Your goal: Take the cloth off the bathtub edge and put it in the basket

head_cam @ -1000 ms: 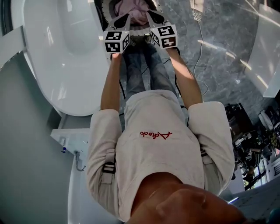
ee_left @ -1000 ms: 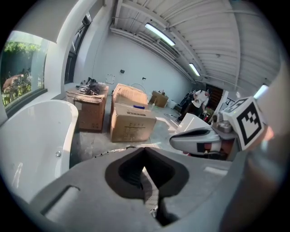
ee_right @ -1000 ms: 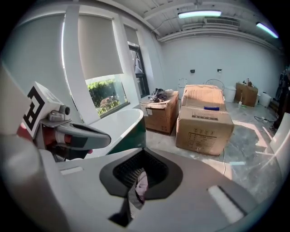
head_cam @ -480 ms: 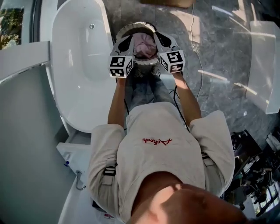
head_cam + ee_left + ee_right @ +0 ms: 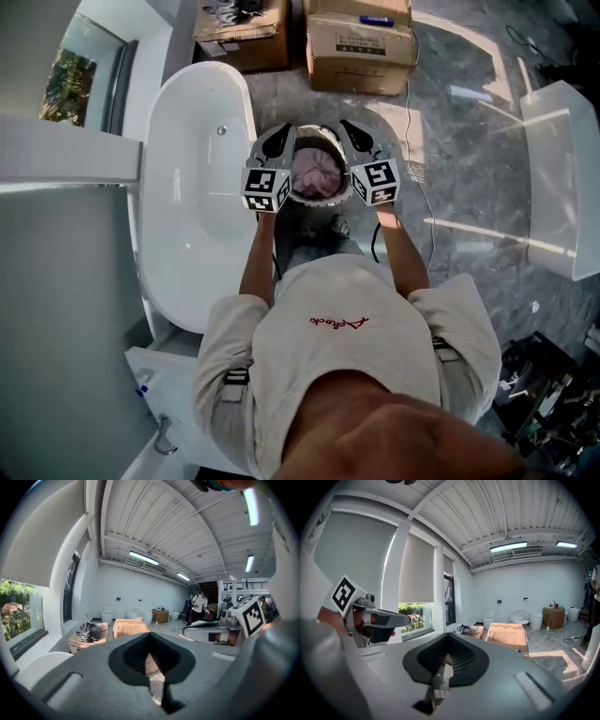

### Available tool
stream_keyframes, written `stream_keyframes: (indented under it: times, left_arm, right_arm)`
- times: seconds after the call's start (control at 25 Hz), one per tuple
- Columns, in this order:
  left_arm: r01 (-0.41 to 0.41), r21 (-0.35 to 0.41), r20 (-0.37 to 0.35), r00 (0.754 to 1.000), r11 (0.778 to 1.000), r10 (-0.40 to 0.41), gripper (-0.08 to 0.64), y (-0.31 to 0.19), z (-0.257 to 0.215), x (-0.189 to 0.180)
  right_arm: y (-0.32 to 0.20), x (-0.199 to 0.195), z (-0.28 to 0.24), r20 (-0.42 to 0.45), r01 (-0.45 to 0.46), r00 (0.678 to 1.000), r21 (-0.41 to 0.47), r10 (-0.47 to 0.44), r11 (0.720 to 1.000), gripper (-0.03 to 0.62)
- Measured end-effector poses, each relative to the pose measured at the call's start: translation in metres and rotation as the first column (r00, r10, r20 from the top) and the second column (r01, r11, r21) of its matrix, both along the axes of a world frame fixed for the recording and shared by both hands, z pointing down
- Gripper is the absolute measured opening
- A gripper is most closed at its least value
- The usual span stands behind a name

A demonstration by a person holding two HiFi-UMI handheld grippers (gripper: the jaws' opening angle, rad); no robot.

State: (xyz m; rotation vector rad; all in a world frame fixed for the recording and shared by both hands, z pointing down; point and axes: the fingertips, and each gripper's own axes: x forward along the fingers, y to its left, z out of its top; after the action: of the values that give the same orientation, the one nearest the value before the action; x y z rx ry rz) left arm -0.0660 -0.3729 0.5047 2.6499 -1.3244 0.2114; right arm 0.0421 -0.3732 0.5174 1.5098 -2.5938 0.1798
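At the upper left of the head view, a window (image 5: 70, 82) shows green foliage beside a flat, pale wall. Right of it lies the bathtub (image 5: 192, 178), a long glossy white oval with a smooth rounded rim.

Just right of the tub's rim, at centre frame, are the left tongs (image 5: 283, 136). They are grey moulded plastic and carry a cube of black-and-white square markers. In the left gripper view the left tongs (image 5: 151, 660) are pressed together along a thin seam, their dark ribbed pads meeting with nothing between them.

Between the two tools, and lower down, sits the round basket (image 5: 323, 130). Its pale rim seems perforated, though it is small here. The cloth (image 5: 317, 173), soft, pink and crumpled, lies inside the basket.

The right tongs (image 5: 349, 128) match the left in shape and marker cube. The right gripper view shows the right tongs (image 5: 445, 665) closed tight and empty as well.

Along the top edge stand two brown cardboard boxes (image 5: 361, 42). The floor (image 5: 469, 141) is grey veined stone with a polished sheen, and a thin cable (image 5: 412, 103) trails across it. At the right edge stands a white rectangular fixture (image 5: 562, 178).
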Motion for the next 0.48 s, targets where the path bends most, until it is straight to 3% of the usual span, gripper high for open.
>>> stream_keyframes:
  times: [0.48]
  left_arm:
    - [0.044, 0.046, -0.061, 0.997, 0.998, -0.041, 0.0, 0.01, -0.045, -0.02]
  right_arm:
    - [0.01, -0.008, -0.055, 0.006, -0.005, 1.0, 0.075, 0.004, 0.997, 0.005]
